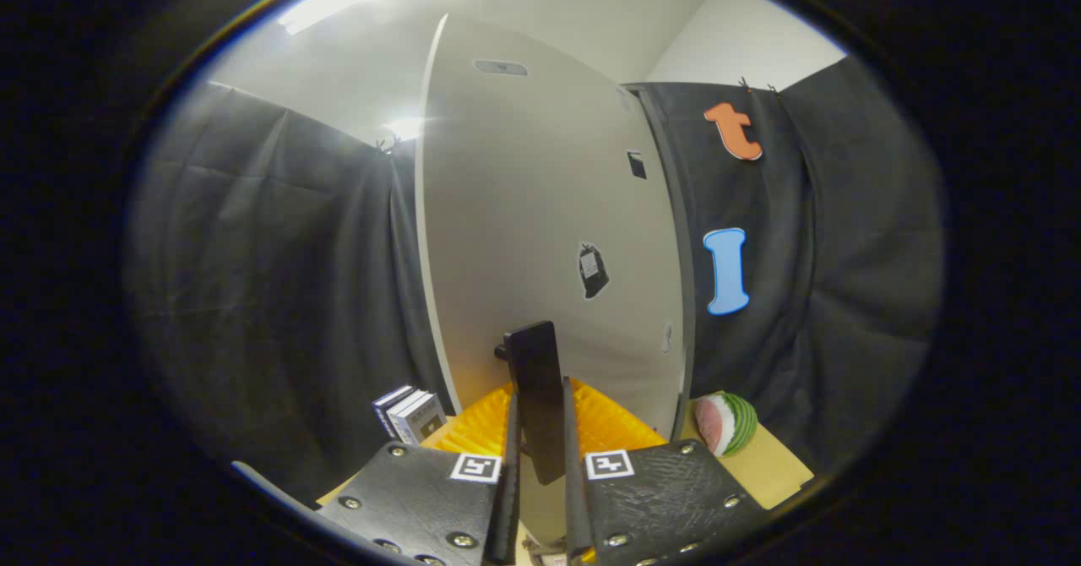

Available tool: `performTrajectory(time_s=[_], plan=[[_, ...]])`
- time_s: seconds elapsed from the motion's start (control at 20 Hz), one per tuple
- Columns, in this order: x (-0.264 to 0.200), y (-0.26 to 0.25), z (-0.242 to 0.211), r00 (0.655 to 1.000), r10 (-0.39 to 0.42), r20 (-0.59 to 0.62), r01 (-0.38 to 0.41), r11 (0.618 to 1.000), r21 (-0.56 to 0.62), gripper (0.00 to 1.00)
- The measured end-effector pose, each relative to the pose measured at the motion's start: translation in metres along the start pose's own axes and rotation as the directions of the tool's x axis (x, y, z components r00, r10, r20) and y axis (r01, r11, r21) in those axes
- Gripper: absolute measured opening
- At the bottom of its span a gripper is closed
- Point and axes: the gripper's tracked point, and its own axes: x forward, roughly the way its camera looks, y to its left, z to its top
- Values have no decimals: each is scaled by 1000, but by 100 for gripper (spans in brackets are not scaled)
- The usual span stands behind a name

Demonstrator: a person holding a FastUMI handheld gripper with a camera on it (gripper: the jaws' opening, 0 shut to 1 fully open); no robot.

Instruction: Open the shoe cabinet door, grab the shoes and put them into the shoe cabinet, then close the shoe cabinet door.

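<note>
A tall pale cabinet door stands right in front of me, with small dark tags stuck on its face. A flat black handle sticks out from its lower part. My gripper is shut on this handle, with both fingers pressing its sides from left and right. The door's left edge stands out against the black cloth, and a dark strip runs down its right side. How far the door is swung, I cannot tell.
A few upright books stand just left of the door's foot. A watermelon-slice toy lies on the wooden tabletop to the right. Black cloth walls close in on both sides.
</note>
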Motion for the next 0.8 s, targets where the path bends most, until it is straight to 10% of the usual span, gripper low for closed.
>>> performTrajectory(time_s=[0.8], plan=[[-61, -115, 22, 999, -48, 2, 48, 989, -142, 21]])
